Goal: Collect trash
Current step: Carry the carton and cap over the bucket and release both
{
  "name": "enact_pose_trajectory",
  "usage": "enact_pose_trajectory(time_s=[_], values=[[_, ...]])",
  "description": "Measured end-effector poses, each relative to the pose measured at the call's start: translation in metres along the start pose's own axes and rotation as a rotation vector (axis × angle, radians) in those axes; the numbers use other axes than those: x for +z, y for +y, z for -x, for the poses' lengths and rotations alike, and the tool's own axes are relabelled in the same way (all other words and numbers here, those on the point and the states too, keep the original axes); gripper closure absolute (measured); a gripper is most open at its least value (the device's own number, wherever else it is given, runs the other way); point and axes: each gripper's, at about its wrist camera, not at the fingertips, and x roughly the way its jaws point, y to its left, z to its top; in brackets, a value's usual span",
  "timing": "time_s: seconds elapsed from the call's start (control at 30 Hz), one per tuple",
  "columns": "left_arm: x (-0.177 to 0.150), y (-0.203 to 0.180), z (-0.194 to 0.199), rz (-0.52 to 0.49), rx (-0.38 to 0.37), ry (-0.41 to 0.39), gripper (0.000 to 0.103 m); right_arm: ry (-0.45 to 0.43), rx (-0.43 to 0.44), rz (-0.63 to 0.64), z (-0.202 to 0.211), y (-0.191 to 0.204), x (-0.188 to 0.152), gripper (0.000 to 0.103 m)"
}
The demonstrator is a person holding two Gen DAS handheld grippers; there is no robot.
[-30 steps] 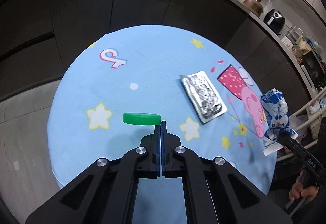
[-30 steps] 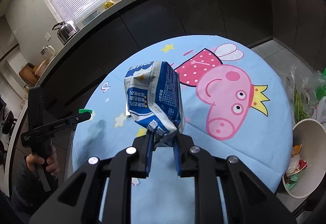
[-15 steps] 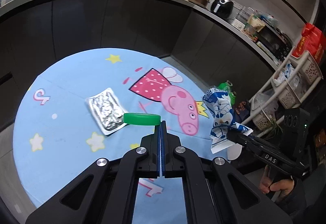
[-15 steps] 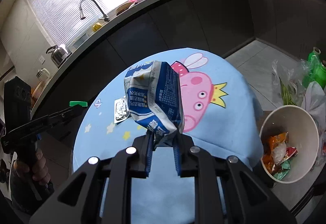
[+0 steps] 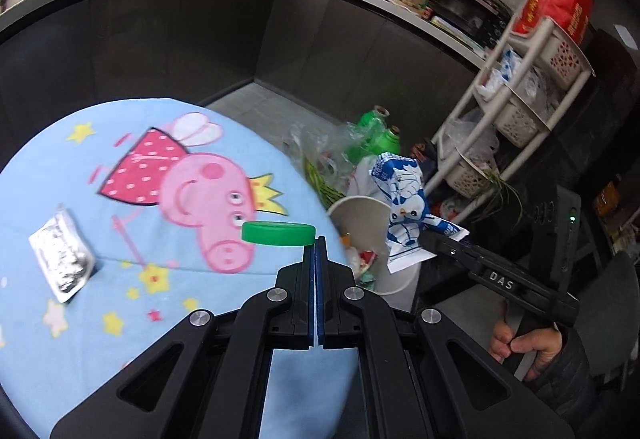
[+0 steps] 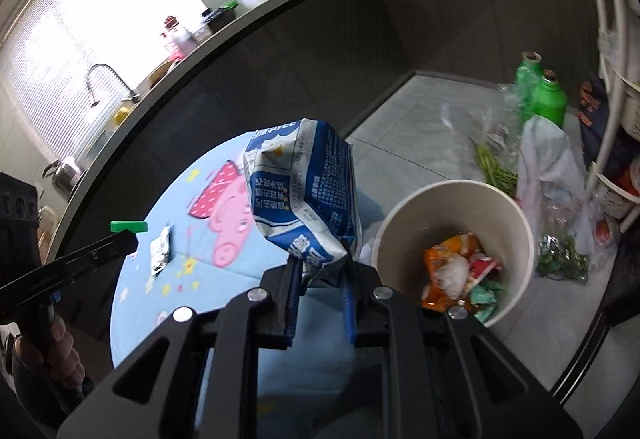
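The left gripper (image 5: pixel 315 239) has its two jaws pressed almost fully together, and they pinch the rim of a green bottle cap (image 5: pixel 278 233). The cap lies flat and sticks out to the left of the tips, in the air above the right edge of the round table (image 5: pixel 72 195). In the right wrist view the same gripper (image 6: pixel 127 236) reaches in from the left with the cap (image 6: pixel 129 226) at its tip, and a hand (image 6: pixel 44 349) holds its handle low at the left border.

The right gripper (image 6: pixel 320 271) is open only to a narrow gap, and it clamps the lower crumpled end of a blue and white milk carton (image 6: pixel 302 199). The carton stands up from the jaws and leans a little to the left. In the left wrist view the carton (image 5: pixel 400 195) hangs over the rim of the trash bin (image 5: pixel 352 209), and the right hand (image 5: pixel 528 343) grips the handle at the lower right.

The bin (image 6: pixel 516 223) stands on the floor just beside the table edge, and it already contains orange, red and green wrappers. A silver foil wrapper (image 5: pixel 62 253) lies flat on the blue cartoon tablecloth (image 5: pixel 168 299), well apart from both grippers. Behind the bin are plastic bags (image 6: pixel 548 163) and two green bottles (image 6: pixel 548 95); a white rack (image 5: pixel 516 95) stands to the right of them.
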Motion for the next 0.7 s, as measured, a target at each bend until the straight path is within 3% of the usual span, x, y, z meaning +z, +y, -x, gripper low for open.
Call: enact_pose_trajectory(time_s=[0.4, 0.7], values=[[0.021, -0.070, -0.090, -0.077, -0.156, 0.148, 0.103, 0.024, -0.122, -0.138, -0.003, -0.088, -0.021, 0.084], [0.029, -0.094, -0.151, -0.108, -0.173, 0.241, 0.102, 0.035, -0.133, -0.170, -0.019, -0.116, -0.020, 0.083]])
